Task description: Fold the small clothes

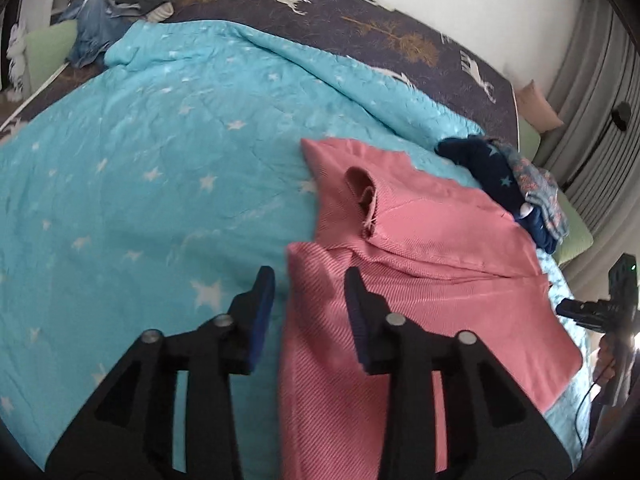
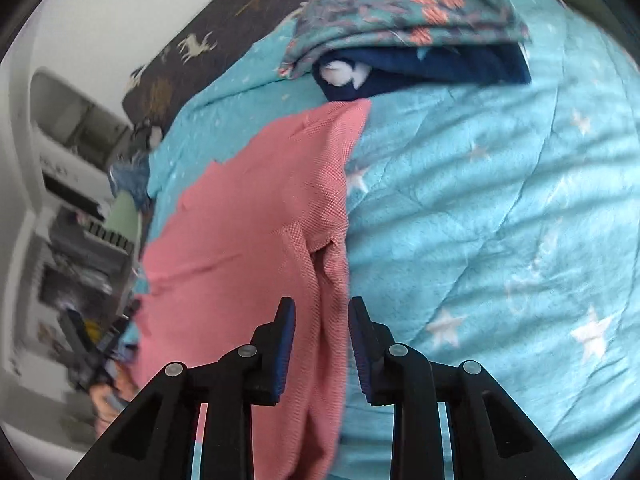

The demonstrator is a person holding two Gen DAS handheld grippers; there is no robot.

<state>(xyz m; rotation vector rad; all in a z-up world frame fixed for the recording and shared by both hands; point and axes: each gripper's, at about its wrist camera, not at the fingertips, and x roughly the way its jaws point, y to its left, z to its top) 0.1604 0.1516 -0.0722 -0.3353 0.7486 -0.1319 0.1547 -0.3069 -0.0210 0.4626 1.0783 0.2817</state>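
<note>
A pink garment (image 1: 420,264) lies on the turquoise star blanket (image 1: 140,168), part folded over itself. My left gripper (image 1: 310,280) is open, its jaws astride the pink cloth's left edge near the fold. In the right wrist view the same pink garment (image 2: 248,216) runs up from the bottom. My right gripper (image 2: 322,312) is open, with the cloth's right edge between its jaws. The right gripper also shows at the left view's right edge (image 1: 592,308).
Folded clothes are stacked at the pink garment's far end: a navy star piece (image 2: 432,68) under a floral teal one (image 2: 404,12). A dark deer-print sheet (image 1: 360,12) lies behind the blanket. Loose denim and grey clothes (image 1: 104,20) sit at the far left.
</note>
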